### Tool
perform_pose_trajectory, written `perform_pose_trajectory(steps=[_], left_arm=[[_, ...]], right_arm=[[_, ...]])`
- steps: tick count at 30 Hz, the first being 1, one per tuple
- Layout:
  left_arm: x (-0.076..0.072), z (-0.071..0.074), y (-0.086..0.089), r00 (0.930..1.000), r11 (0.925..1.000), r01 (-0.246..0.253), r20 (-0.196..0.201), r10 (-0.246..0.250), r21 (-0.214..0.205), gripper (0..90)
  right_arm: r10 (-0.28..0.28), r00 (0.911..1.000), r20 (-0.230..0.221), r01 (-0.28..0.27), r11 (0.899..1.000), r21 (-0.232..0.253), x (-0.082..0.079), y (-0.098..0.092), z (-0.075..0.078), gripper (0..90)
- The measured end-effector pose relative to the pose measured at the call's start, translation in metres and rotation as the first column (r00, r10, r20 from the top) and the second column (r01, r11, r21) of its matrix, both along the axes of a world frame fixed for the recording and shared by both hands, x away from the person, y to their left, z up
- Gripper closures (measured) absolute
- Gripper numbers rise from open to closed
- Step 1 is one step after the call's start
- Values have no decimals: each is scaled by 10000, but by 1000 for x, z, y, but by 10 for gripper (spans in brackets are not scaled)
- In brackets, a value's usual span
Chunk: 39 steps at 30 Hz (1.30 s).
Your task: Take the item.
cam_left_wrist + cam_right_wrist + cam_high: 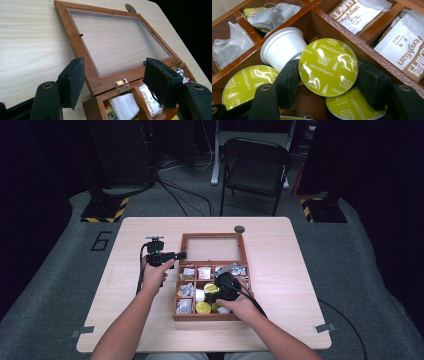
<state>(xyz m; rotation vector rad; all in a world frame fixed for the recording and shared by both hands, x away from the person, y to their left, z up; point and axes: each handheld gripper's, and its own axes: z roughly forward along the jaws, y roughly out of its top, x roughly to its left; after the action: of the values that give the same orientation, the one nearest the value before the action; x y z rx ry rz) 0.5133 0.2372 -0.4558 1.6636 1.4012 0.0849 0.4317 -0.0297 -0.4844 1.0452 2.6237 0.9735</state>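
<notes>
Capsule (328,67), yellow-lidded cappuccino, clamped in right gripper (325,82) for lifting from wooden box (178,314); left gripper (117,83), jaws apart, hovers by hinged lid (87,65).

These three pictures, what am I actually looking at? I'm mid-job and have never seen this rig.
No robot: a person holds a two-jaw gripper in each hand. The high view looks down on the table from above. The other two views ride on the grippers.

A wooden box lies on the table, its glass lid folded flat open. Its compartments hold tea bags, sachets and yellow-lidded capsules.

The left gripper hangs open near the lid's hinge, holding nothing. The right gripper is inside the box, its jaws on either side of one capsule; whether the pads press it yet, I cannot tell.
</notes>
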Motion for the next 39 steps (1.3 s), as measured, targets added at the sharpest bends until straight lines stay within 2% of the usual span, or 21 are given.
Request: perform_pose_trajectory(steps=[12, 17, 20, 24, 30, 32, 39], left_arm=[[1, 0, 3, 9999, 9998, 115, 42, -115, 142, 333], [0, 1, 1, 10000, 9999, 78, 11, -78, 72, 336], [0, 1, 2, 10000, 9999, 79, 52, -79, 78, 338], [-1, 2, 1, 10000, 10000, -31, 3, 31, -35, 338], [-1, 3, 4, 9999, 10000, 36, 121, -37, 56, 338], [-1, 3, 3, 9999, 9999, -100, 42, 100, -67, 338], [-1, 2, 4, 9999, 9999, -91, 71, 91, -66, 339]], right_arm=[[-6, 10000, 69, 5, 9999, 136, -1, -6, 9, 370], [80, 9998, 155, -84, 9996, 279, -2, -7, 20, 370], [258, 9992, 308, -264, 9994, 201, -3, -5, 27, 371], [233, 9992, 330, -242, 9994, 245, -4, -4, 34, 371], [357, 9980, 513, -374, 9988, 312, -4, -6, 47, 371], [371, 9979, 535, -389, 9987, 324, -4, -7, 51, 371], [130, 9979, 633, -161, 9987, 482, 0, -18, 61, 371]])
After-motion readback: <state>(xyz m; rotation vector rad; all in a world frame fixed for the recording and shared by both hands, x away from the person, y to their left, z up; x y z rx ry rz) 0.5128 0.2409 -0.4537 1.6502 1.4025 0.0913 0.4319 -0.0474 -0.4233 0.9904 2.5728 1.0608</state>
